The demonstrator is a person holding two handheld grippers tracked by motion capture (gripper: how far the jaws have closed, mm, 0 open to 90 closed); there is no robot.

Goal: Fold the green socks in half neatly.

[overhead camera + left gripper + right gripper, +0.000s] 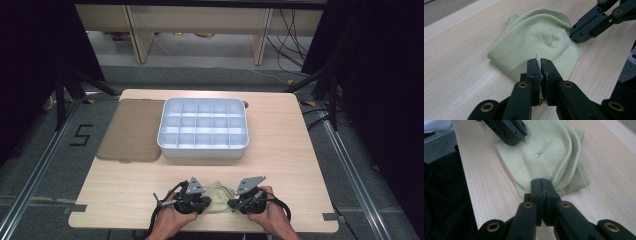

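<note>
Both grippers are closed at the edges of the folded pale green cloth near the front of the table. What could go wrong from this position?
1. The left gripper and right gripper each pinch only a thin edge of the cloth, so one side may slip free if lifted.
2. The cloth lies in several folded layers; a gripper may hold just the top layer, and the fold could open.
3. It sits close to the table's front edge and could slide off.

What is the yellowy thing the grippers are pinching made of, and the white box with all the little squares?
The pale yellow cloth looks like soft knitted fabric: fine ribbing, floppy folds. The white compartment tray looks like smooth moulded plastic, slightly glossy, with thin walls.
</note>
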